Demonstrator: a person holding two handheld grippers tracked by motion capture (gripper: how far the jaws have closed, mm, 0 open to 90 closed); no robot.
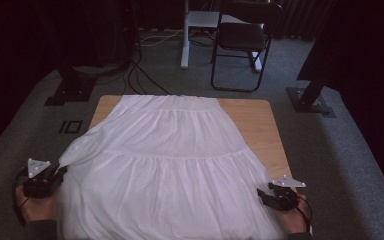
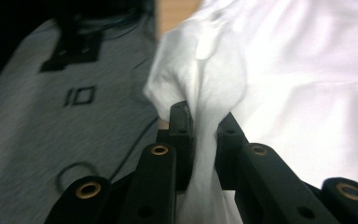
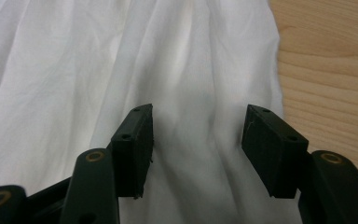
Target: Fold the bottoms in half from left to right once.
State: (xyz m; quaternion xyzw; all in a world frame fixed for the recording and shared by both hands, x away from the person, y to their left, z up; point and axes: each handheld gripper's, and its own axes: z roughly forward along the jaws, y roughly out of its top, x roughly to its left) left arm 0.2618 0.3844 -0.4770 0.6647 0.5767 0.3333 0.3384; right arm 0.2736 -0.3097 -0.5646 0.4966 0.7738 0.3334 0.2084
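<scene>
A white tiered skirt (image 1: pixel 170 160) lies spread over the wooden table (image 1: pixel 257 125), waistband at the far edge and hem hanging off the near edge. At the skirt's left side my left gripper (image 1: pixel 60 172) is shut on a bunched fold of the cloth and holds it raised off the table's side. In the left gripper view the white fabric (image 2: pixel 298 70) runs down between the closed jaws of that gripper (image 2: pixel 204 119). My right gripper (image 1: pixel 262 192) stands open at the skirt's right hem. In the right gripper view it (image 3: pixel 198 121) hovers over flat cloth (image 3: pixel 74 70) beside bare wood (image 3: pixel 326 56).
Grey carpet surrounds the table. A black folding chair (image 1: pixel 242 37) and a white desk leg (image 1: pixel 185 40) stand behind it. Black stand bases sit at the back left (image 1: pixel 72 90) and back right (image 1: pixel 310 97). Cables (image 1: pixel 140 75) trail across the floor.
</scene>
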